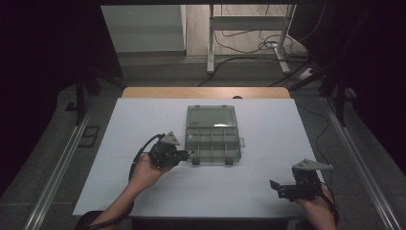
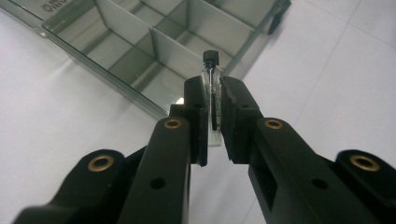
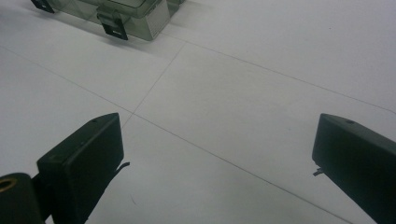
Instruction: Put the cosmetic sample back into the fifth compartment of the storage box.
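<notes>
While the left gripper (image 2: pixel 212 100) is clamping a small clear vial (image 2: pixel 211 88) between its jaws, it is sitting at centre-left of the high view, just beside the lower-left corner of the open compartment box (image 1: pixel 212 139). In the left gripper view the vial is standing in the upper middle of the frame, with the box's front compartments spread behind it across the upper left.

Orientation: the vial's long axis is running along the jaws, black cap (image 2: pixel 211 56) pointing away from the hand toward the box, clear base tucked down between the pads. The cap end is projecting past the jaw tips.

Step in hand, as judged: carrying the vial over the box wall for placement in a compartment. To do this well, the grip should be staying firm until the vial is inside one cell, clear of the dividers (image 2: pixel 163 42); tipping the cap end down over the wall would help it settle lengthwise without bouncing out.

The right gripper (image 3: pixel 217 144) is resting at lower right of the high view on the white worktop (image 1: pixel 268 120), jaws standing wide apart, nothing between them.
</notes>
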Tool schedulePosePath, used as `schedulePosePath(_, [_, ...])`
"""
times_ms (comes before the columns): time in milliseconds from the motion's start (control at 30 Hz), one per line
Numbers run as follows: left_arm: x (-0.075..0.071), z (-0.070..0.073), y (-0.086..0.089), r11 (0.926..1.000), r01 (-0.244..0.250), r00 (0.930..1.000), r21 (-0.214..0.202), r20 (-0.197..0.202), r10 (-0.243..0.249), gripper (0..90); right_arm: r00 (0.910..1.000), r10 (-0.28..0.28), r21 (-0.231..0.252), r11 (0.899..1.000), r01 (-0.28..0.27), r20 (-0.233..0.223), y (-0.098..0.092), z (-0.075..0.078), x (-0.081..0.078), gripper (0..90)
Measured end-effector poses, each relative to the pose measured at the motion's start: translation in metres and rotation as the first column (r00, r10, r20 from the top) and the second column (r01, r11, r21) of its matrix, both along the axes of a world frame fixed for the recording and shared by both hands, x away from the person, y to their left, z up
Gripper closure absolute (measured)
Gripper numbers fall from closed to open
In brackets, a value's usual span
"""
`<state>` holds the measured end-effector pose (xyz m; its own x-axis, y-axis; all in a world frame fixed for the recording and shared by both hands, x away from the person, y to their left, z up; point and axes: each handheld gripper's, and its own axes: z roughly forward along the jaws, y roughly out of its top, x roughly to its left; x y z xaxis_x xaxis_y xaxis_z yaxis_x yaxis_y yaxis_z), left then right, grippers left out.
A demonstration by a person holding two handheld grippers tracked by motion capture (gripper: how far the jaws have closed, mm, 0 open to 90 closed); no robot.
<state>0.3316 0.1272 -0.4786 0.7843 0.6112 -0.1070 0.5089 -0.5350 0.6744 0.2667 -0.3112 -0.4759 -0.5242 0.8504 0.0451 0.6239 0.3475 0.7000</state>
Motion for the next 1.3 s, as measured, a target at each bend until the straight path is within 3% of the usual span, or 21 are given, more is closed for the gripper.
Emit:
schedulePosePath(500, [0.02, 0.0, -0.007, 0.9994, -0.034, 0.9994, 0.011, 0.009, 0.034, 81.0, 1.0, 0.0, -0.001, 1.0, 0.0, -0.002, 0.0, 0.0, 0.0, 2.5])
schedulePosePath(1133, [0.041, -0.014, -0.016, 0.9964, -0.07, 0.9975, 0.048, -0.006, 0.071, 80.6, 1.0, 0.003, -0.001, 1.0, -0.003, -0.004, 0.0, 0.0, 0.0, 2.5])
schedulePosePath(1267, [0.041, -0.018, -0.016, 0.9966, -0.076, 0.9969, 0.034, -0.02, 0.076, 79.6, 1.0, 0.004, -0.001, 1.0, -0.004, -0.004, 0.0, 0.0, 0.0, 2.5])
schedulePosePath(1300, [0.041, -0.018, -0.016, 0.9968, -0.074, 0.997, 0.028, -0.019, 0.075, 75.6, 1.0, 0.004, -0.001, 1.0, -0.004, -0.004, 0.0, 0.0, 0.0, 2.5])
